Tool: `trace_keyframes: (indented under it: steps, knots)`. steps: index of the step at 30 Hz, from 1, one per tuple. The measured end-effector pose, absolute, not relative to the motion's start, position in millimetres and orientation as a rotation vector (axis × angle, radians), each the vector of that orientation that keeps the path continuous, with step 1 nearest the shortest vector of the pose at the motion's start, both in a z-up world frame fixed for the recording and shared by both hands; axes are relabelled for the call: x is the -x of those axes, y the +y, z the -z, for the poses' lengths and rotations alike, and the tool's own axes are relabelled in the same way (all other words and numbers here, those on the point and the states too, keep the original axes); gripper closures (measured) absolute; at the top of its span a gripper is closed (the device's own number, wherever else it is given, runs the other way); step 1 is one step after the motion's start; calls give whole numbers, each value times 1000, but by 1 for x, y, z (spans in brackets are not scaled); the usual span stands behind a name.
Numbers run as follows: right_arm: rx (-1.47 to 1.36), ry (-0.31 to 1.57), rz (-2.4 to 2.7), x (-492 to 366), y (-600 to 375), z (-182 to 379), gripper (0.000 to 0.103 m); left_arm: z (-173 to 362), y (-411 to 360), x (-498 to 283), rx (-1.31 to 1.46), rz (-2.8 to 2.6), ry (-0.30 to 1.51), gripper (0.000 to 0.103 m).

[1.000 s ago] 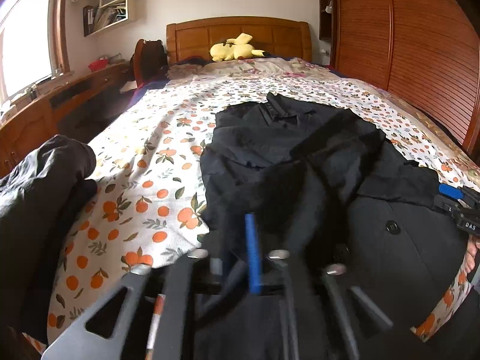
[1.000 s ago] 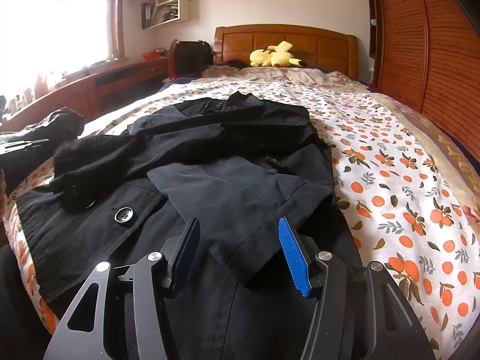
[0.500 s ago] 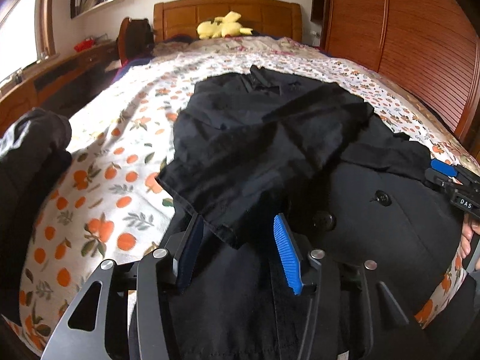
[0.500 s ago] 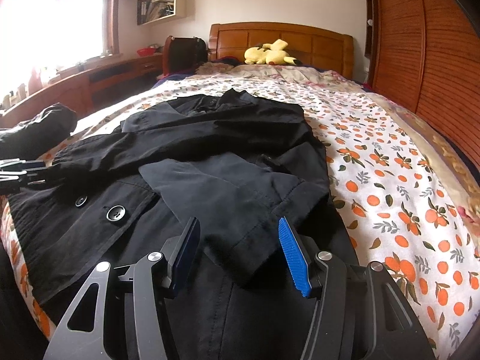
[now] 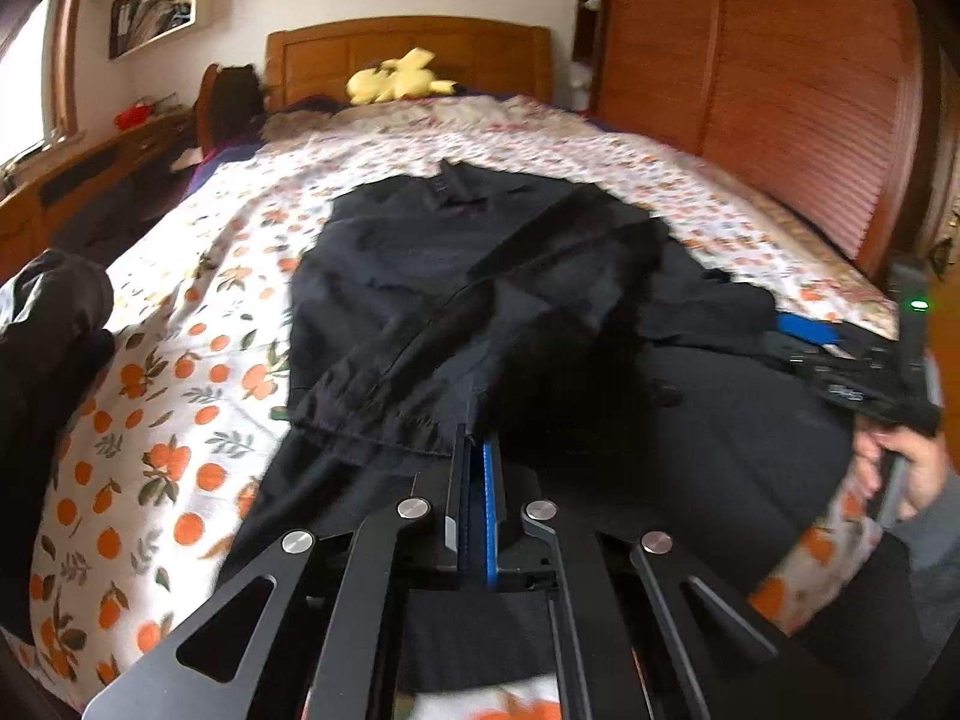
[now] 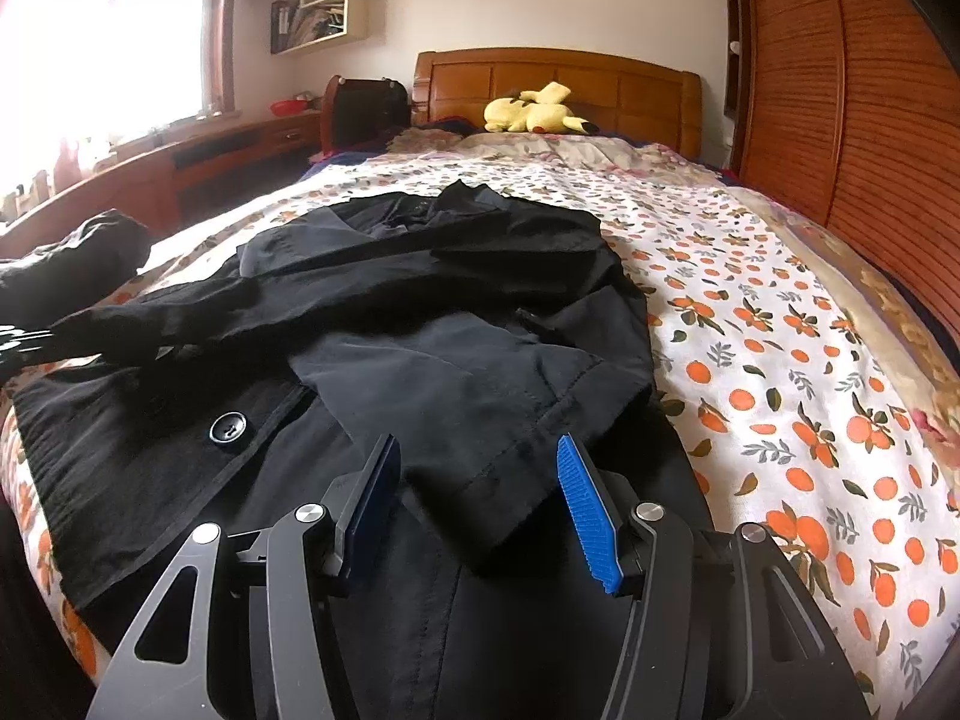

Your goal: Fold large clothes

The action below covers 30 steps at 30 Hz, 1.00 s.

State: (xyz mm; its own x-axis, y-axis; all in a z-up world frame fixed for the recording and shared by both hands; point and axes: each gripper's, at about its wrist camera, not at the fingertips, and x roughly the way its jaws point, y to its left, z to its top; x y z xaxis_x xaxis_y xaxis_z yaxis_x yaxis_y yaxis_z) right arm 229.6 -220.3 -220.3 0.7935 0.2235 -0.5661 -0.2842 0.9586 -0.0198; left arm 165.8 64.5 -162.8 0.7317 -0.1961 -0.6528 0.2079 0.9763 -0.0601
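We see a black coat (image 6: 420, 312) spread flat on the bed (image 6: 780, 360), which has an orange-print sheet, collar toward the wooden headboard (image 6: 558, 84). A yellow plush toy (image 6: 534, 111) lies by the headboard, a slatted wooden wardrobe (image 6: 870, 90) runs along the bed's right side, and a wooden desk (image 6: 198, 162) under the window with wall shelves (image 6: 318, 24) sits on the left. A second dark garment (image 5: 48, 312) is bunched at the bed's left edge, apart from the coat. A big button (image 6: 228, 427) shows on the coat front near us. A sleeve is folded across the coat body, its cuff lying between the fingers of the right claw (image 6: 480, 501); that claw is spread wide, blue pads (image 6: 585, 510) either side of the cuff, not pinching anything. The left claw (image 5: 475, 504) is closed down tight, pads pressed together on the hem edge of a folded coat flap right at its tips. In the left wrist view the right claw (image 5: 840, 354) shows at the far side with the person's hand (image 5: 912, 468) on its handle, green LED lit. There is a small white label on that claw body, too blurred for us to read.
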Motion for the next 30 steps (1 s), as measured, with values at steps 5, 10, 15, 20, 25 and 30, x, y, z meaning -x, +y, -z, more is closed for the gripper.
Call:
trace_keyframes:
  steps: [5, 10, 15, 20, 25, 30]
  knots:
    - [107, 590, -286, -228, -219, 220, 50, 160, 47, -151, -20, 243, 705, 98]
    - [106, 585, -291, -226, -220, 220, 50, 163, 47, -146, -22, 221, 703, 61]
    - [112, 580, -300, -224, -218, 219, 50, 164, 63, -141, 3, 177, 685, 34]
    - [120, 577, -308, -222, -217, 220, 50, 169, 84, -133, 17, 118, 679, 16]
    - [120, 576, -309, -221, -217, 220, 50, 177, 106, -129, 18, 64, 701, 16]
    - [121, 576, -307, -220, -217, 220, 50, 186, 129, -124, 36, 20, 726, 16]
